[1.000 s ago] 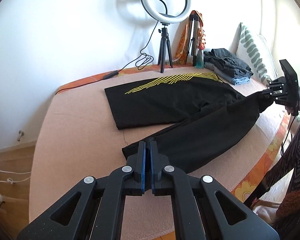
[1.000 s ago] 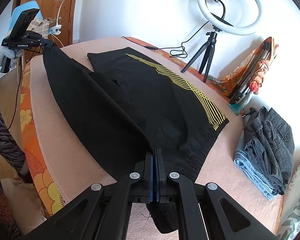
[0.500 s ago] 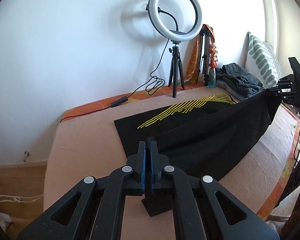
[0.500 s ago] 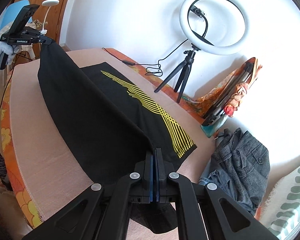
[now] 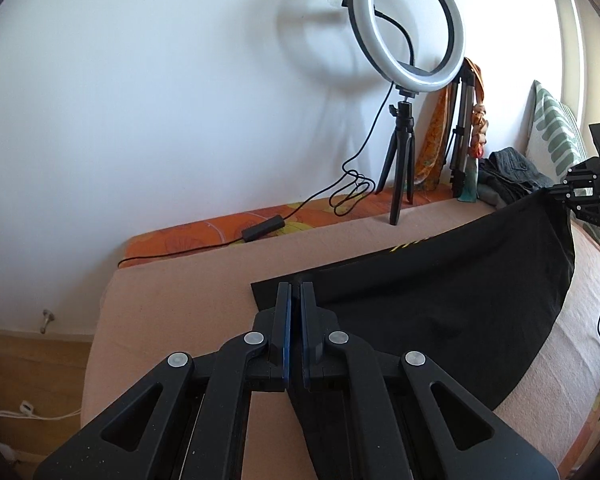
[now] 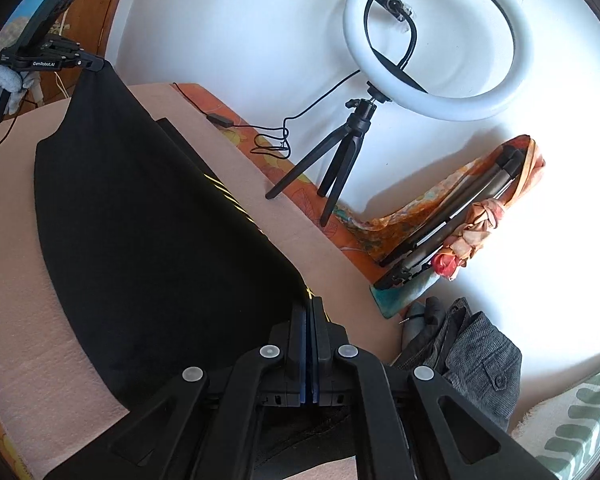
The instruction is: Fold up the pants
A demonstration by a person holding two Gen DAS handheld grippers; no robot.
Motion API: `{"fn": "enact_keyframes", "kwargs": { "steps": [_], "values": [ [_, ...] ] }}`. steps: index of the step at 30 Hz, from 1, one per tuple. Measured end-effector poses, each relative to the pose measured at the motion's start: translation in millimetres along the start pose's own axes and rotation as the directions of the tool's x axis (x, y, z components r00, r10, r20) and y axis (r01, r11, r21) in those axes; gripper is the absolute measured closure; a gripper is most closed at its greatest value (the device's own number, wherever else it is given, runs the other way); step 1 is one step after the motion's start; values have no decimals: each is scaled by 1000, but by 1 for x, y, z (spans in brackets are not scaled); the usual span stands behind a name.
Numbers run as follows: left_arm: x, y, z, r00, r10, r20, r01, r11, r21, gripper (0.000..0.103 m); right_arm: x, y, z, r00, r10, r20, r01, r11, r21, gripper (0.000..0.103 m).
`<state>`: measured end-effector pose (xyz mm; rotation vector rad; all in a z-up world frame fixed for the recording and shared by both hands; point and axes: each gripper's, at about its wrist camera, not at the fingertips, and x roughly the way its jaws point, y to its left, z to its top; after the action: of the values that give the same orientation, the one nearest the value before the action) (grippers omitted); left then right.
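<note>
Right wrist view alone: gloved hand (image 6: 2, 86) behind left gripper (image 6: 100, 65).

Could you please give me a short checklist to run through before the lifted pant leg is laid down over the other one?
1. Left gripper shut on the black pants: ok, cloth runs from between its fingers.
2. Right gripper shut on the pants: ok, the cloth edge runs into its closed fingers.
3. Held edge taut between the two grippers: ok, it runs straight with no sag.
4. Lower leg with yellow stripes flat on the bed: cannot tell, mostly covered.
5. Ring light tripod clear of the cloth: ok, bare bed lies between them.
6. Folded clothes pile clear of the cloth: ok, it lies apart beside the right gripper.
</note>
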<state>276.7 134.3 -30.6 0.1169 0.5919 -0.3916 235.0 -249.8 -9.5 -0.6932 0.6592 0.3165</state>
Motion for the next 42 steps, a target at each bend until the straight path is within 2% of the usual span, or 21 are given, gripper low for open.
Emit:
{"fn": "enact_keyframes", "kwargs": {
  "steps": [8, 17, 26, 34, 36, 38, 40, 41, 42],
  "values": [
    [57, 14, 11, 998, 30, -53, -31, 999, -12, 100, 63, -14, 13, 997, 27, -71, -28, 1000, -9, 103],
    [112, 15, 2, 988, 52, -149, -52, 999, 0, 100, 129, -18, 14, 987, 50, -156, -54, 998, -26, 103],
    [142, 15, -4, 975, 78, -210, -77, 997, 9, 100, 168, -14, 6, 974, 70, -218, -79, 996, -32, 103],
    [161, 8, -9, 960, 121, -252, -112, 993, 47, 100, 183, -13, -2, 967, 83, -242, -86, 996, -1, 103],
    [163, 9, -8, 957, 124, -261, -117, 992, 40, 96, 183, -17, -2, 967, 81, -243, -78, 997, 21, 103],
    [162, 12, -7, 953, 142, -267, -139, 990, 28, 94, 183, -22, -2, 965, 70, -253, -61, 997, 43, 94],
    [157, 17, -4, 950, 172, -262, -175, 984, 13, 87, 181, -27, -2, 967, 33, -254, -21, 999, 50, 70],
    [153, 20, -3, 949, 183, -256, -189, 982, 0, 80, 178, -30, -3, 967, 26, -253, -11, 998, 60, 69],
    [148, 24, -1, 952, 184, -245, -194, 981, -18, 77, 174, -33, -4, 967, 28, -252, -8, 997, 79, 68]
  ]
}}
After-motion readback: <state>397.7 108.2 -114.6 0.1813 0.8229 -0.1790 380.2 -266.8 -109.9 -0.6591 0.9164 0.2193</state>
